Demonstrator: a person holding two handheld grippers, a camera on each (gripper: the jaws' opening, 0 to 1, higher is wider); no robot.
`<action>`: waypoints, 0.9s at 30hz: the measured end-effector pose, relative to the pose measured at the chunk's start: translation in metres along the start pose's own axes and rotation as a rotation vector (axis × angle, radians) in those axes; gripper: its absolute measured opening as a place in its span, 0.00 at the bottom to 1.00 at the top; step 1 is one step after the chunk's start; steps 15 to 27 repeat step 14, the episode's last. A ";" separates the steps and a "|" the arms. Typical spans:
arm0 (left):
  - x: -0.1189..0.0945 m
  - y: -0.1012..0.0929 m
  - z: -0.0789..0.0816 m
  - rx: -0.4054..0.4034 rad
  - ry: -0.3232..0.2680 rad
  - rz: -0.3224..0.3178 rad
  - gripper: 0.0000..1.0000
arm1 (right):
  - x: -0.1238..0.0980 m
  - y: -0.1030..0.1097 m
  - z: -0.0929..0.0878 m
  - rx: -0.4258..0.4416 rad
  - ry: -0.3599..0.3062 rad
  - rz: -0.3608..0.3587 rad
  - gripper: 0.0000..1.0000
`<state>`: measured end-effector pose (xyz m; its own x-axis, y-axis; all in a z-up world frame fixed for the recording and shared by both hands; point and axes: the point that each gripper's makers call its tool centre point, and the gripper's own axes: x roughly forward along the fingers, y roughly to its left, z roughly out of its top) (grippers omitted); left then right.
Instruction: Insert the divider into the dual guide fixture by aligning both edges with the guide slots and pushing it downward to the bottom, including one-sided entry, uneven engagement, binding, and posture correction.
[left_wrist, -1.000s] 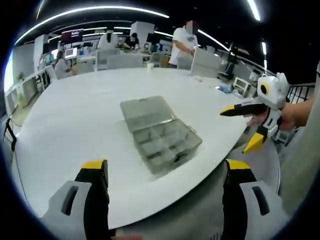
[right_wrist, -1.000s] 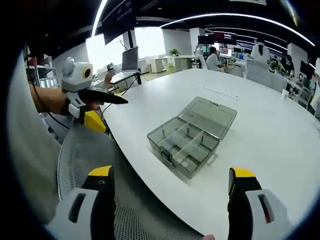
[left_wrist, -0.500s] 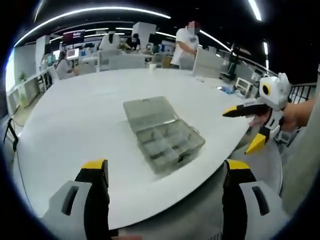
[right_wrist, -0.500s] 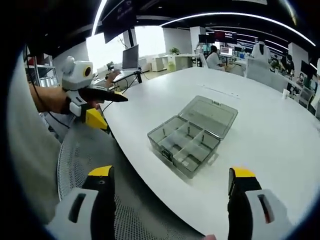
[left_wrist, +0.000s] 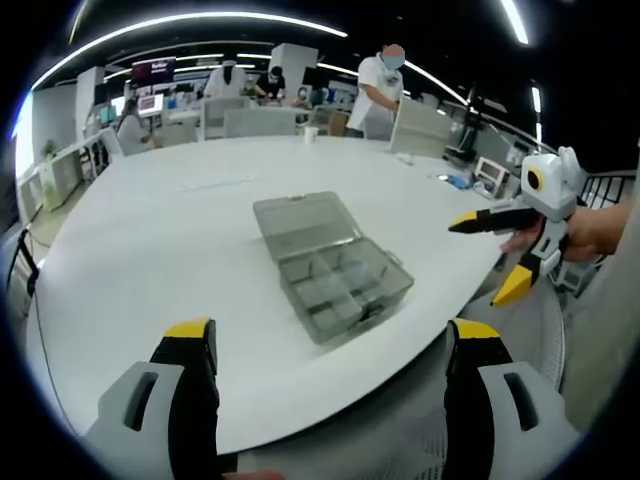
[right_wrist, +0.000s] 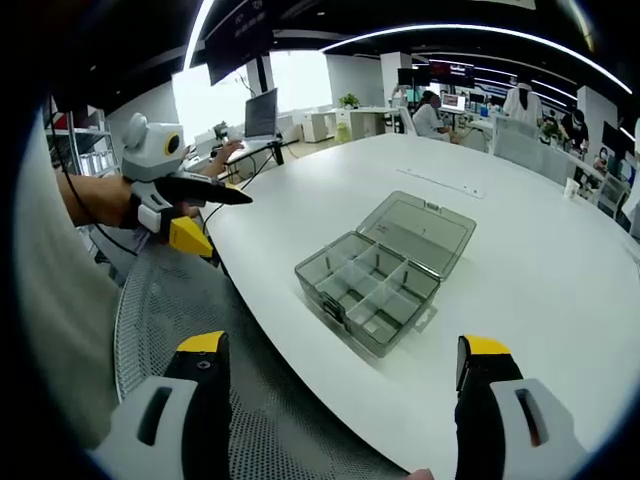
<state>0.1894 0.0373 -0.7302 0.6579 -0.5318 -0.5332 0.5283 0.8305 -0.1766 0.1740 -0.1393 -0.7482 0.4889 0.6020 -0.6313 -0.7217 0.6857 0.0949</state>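
The box (left_wrist: 333, 265) lies open on the white table (left_wrist: 150, 250), at frame centre in the left gripper view and at centre in the right gripper view (right_wrist: 385, 270), lid folded back flat. It is clear grey plastic with thin partitions; a loose divider cannot be told apart from the fixed ones. Expect a divider to be light, stiff, slippery and prone to binding; grip it by the upper edge, near the middle. The left tool (left_wrist: 330, 345) is released, jaws spread wide and empty, short of the table edge. The right tool (right_wrist: 342, 360) is likewise released and empty. Nothing lies near the box. A mesh chair (right_wrist: 190, 310) sits at lower left.
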 end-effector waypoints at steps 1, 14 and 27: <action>0.000 0.000 0.000 -0.001 0.000 0.000 0.93 | 0.000 0.000 0.000 0.000 0.000 0.000 0.93; 0.002 0.001 -0.001 -0.001 0.004 0.003 0.93 | 0.001 -0.001 -0.003 0.003 0.007 -0.002 0.93; 0.002 0.001 -0.001 -0.001 0.004 0.003 0.93 | 0.001 -0.001 -0.003 0.003 0.007 -0.002 0.93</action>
